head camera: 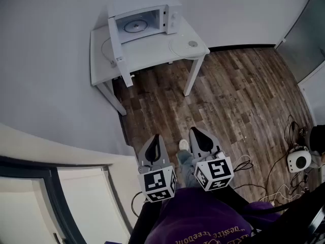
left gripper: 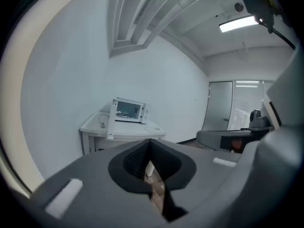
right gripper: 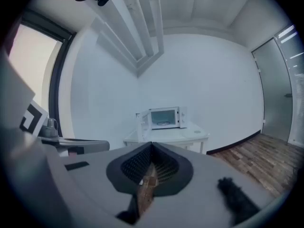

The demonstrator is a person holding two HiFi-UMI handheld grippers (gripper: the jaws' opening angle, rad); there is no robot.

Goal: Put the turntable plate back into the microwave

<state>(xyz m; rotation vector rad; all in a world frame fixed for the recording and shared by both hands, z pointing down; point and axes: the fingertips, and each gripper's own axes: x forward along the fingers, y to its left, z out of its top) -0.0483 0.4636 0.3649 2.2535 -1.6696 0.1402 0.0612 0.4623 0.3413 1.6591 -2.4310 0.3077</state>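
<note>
While held well back from white box-shaped microwave (head camera: 147, 17) with open door (head camera: 118, 47), left gripper (head camera: 156, 137) and right gripper (head camera: 196, 132) both clenched on nothing. Round pale glass turntable plate (head camera: 181, 48) flat on white table (head camera: 147, 51), just right of microwave. Likely heavy, stiff, slippery, breakable; best pinched at rim.

Person's wearing a purple top (head camera: 200, 220) with yellowish lettering (head camera: 223, 234), bluish jeans (head camera: 186, 165) and a pale shoe (head camera: 184, 144). The left gripper (head camera: 156, 138) and right gripper (head camera: 195, 131) are both sporting grey shells with black jaw pads, each carrying a white cube (head camera: 158, 183) with black square markers.
</note>
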